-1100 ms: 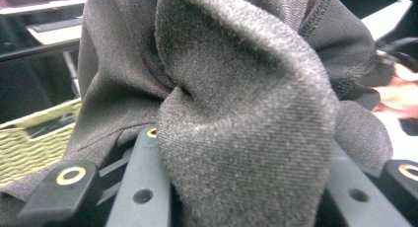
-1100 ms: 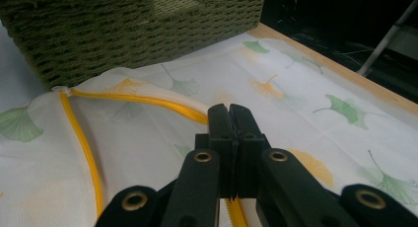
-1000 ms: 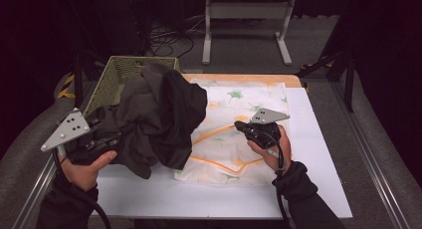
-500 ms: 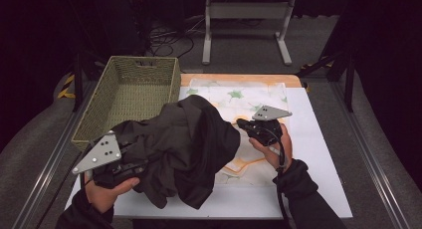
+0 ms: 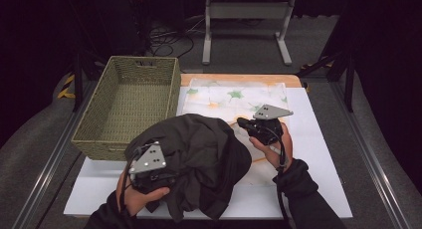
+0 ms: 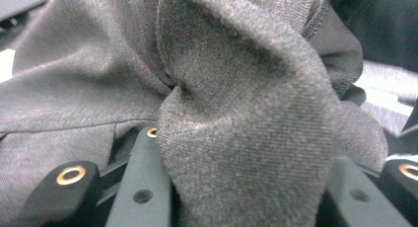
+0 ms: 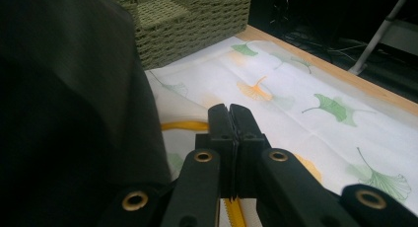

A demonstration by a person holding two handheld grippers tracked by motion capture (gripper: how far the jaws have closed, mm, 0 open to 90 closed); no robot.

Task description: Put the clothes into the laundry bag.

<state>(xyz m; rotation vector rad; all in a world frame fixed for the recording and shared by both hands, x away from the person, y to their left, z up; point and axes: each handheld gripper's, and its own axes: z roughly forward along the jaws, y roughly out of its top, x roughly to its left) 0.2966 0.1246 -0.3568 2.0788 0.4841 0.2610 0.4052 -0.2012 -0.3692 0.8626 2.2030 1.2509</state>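
High view: a bunched dark grey knit garment (image 5: 199, 164) sits at the white worktop's (image 5: 323, 159) near left, beside a woven green basket (image 5: 129, 104). The left gripper (image 6: 241, 187) is clamped on a fuzzy fold of it. The right gripper (image 7: 230, 119), jaws together, rests over a leaf-printed white cloth (image 7: 305, 118).

Bright overhead light on the white tabletop (image 5: 318, 159), surroundings sunk in black; dark garment (image 6: 236, 118) close-up soft and grainy, edges blurring.
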